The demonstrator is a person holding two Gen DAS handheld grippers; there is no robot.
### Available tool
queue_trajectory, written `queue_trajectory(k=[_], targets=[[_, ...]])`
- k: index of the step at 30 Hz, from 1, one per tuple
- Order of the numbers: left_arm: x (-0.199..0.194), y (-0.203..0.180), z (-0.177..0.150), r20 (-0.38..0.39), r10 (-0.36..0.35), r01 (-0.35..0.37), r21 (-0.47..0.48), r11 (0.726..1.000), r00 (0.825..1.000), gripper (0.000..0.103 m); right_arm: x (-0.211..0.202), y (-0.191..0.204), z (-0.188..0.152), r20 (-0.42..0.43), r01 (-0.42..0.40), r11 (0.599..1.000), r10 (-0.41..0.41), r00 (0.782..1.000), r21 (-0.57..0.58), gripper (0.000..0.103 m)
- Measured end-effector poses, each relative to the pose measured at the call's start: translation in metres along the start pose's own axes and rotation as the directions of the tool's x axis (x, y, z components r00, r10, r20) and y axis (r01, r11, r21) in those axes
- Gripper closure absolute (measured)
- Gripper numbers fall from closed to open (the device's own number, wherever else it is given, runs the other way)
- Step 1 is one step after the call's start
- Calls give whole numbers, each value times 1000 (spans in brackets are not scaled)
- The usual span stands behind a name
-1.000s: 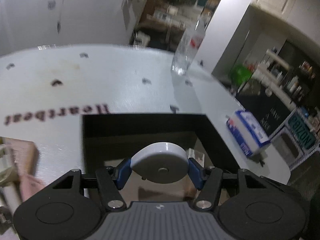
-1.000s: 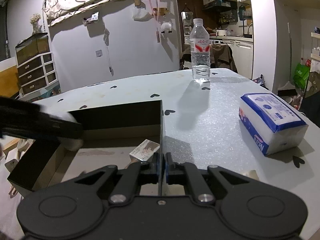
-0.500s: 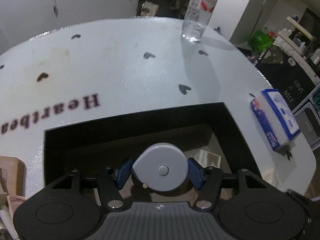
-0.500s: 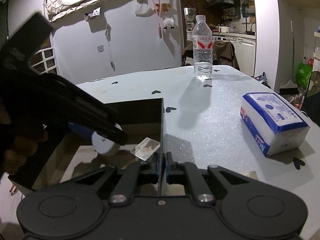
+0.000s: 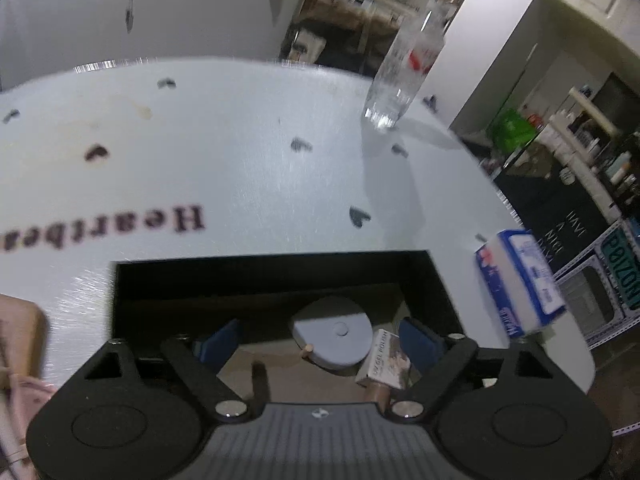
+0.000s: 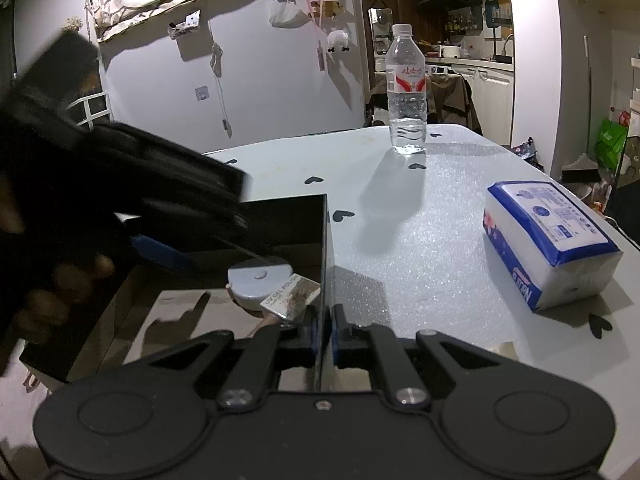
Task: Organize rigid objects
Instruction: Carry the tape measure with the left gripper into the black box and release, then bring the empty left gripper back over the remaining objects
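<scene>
A black open box stands on the white table. Inside it lie a round grey tape measure and a small UV gel polish carton leaning against it. My left gripper is open above the box floor, its blue pads apart on either side of the tape measure and clear of it. In the right wrist view the left gripper reaches in from the left. My right gripper is shut on the box's right wall.
A clear water bottle stands at the table's far side. A blue-and-white tissue pack lies on the table right of the box. Pink and tan items sit at the left edge.
My left gripper has opened and let go of the tape measure, which now lies on the box floor against the carton. The right gripper has stayed clamped on the box wall.
</scene>
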State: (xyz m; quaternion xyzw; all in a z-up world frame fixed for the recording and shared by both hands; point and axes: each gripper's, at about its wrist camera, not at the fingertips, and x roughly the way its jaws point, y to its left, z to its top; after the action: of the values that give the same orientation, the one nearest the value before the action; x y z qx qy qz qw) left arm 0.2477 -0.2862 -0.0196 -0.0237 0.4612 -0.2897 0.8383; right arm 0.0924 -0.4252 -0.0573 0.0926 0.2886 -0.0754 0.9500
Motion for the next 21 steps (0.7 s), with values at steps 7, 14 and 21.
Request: queue_trajectory(k=[7,14,21], targets=[[-79,10,-26,167,-5,-7,74,997,986,4,1,-1,4,-16,-2,1000,2,1000,11,96],[-130,42,-70,334,93,-125,76,989,938,1,2,-3,3,-15,-9,1000,9,1000,14,96],[-151,80,-107,392,228,-233,-37,972,891,1,3,-3,6,-33,-5,1000,5,999,5,96]])
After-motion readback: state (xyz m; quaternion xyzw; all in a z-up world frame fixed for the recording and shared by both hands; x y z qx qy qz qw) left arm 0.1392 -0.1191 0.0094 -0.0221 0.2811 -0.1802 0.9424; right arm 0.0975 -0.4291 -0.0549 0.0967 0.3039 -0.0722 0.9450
